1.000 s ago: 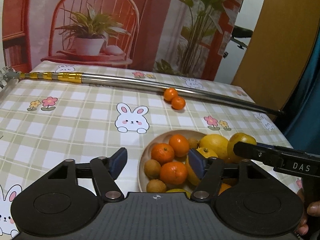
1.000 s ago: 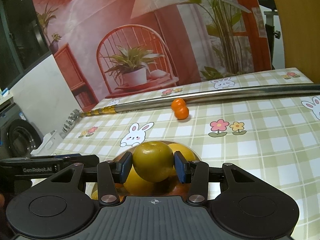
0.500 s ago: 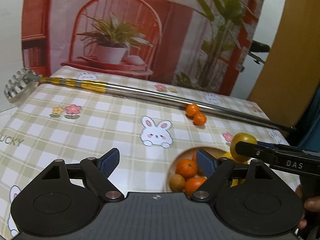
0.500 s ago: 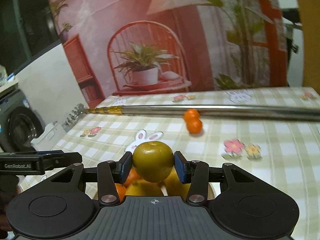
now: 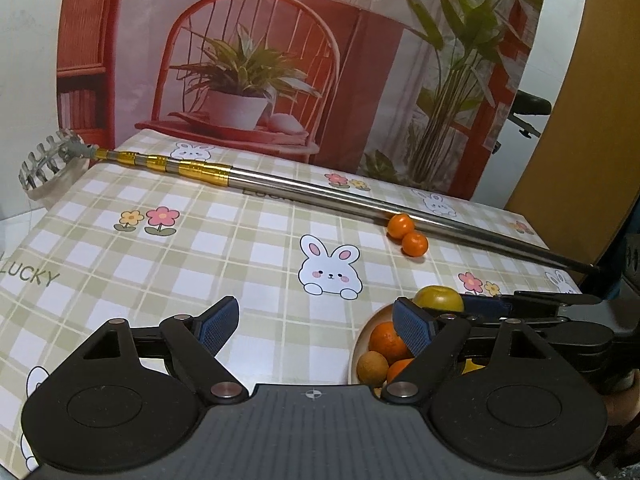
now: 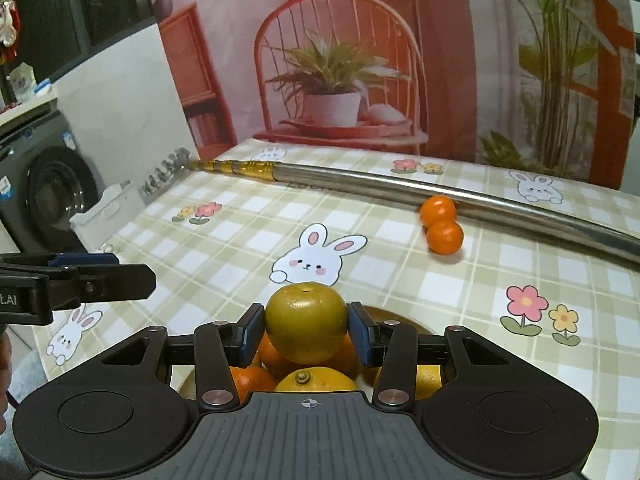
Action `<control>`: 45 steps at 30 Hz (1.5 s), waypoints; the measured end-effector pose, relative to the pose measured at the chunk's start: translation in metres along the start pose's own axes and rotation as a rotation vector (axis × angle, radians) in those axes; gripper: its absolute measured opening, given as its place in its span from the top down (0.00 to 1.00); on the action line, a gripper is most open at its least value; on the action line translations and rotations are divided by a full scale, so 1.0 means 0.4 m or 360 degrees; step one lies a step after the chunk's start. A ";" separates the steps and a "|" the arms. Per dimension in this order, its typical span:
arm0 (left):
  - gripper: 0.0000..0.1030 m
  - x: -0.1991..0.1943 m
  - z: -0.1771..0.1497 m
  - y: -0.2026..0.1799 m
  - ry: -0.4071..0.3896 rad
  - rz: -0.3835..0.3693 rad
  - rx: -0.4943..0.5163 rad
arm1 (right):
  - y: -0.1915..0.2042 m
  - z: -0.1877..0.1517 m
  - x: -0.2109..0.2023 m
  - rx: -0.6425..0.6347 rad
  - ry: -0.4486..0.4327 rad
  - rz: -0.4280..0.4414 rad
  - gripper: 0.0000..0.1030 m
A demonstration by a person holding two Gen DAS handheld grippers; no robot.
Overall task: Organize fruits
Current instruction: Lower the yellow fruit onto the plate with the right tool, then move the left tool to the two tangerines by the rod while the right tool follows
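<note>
My right gripper (image 6: 306, 330) is shut on a yellow-green round fruit (image 6: 306, 322), held above a wooden bowl (image 6: 384, 312) piled with oranges (image 6: 248, 380) and a lemon (image 6: 316, 378). From the left wrist view the same green fruit (image 5: 438, 298) shows between the right gripper's fingers (image 5: 486, 306), over the bowl (image 5: 370, 320) of oranges (image 5: 386, 342) and a small brown fruit (image 5: 372, 368). My left gripper (image 5: 316, 322) stands open, empty, over the tablecloth left of the bowl. Two small tangerines (image 6: 442, 226) (image 5: 408, 234) lie against a metal pole.
A long telescopic metal pole (image 5: 320, 196) with a gold section and a rake head (image 5: 46, 160) lies across the far table. The checked bunny tablecloth (image 5: 160, 264) spreads left of the bowl. A washing machine (image 6: 44, 196) stands beyond the table's left edge.
Both grippers have drawn back and leftward; the bowl has slid to the lower right in the left view. The right gripper has kept its hold on the green fruit, now turned stem-end up.
</note>
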State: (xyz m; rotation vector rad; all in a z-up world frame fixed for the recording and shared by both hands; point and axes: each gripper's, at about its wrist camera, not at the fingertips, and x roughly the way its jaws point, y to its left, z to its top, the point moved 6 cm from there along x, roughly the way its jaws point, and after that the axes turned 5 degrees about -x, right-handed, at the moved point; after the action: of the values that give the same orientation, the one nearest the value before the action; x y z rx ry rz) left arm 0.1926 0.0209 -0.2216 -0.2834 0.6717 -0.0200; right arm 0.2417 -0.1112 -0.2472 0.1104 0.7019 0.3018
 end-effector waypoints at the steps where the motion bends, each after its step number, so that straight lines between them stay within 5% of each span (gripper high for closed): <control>1: 0.17 0.000 -0.001 0.001 0.0001 0.0000 0.0001 | 0.000 0.000 0.000 0.0003 0.0000 0.0002 0.59; 21: 0.17 0.004 -0.006 -0.002 0.0027 -0.0006 -0.0008 | 0.012 -0.015 -0.025 0.0030 0.0018 0.0027 0.55; 45: 0.22 -0.008 0.045 0.001 -0.0004 -0.0065 0.0025 | -0.170 0.033 -0.229 0.0269 -0.0310 -0.0248 0.54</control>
State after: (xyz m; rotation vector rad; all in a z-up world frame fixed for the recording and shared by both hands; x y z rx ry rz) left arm 0.2013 0.0262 -0.2062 -0.2820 0.6627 -0.0639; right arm 0.2001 -0.2041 -0.1943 0.2415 0.5384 0.0801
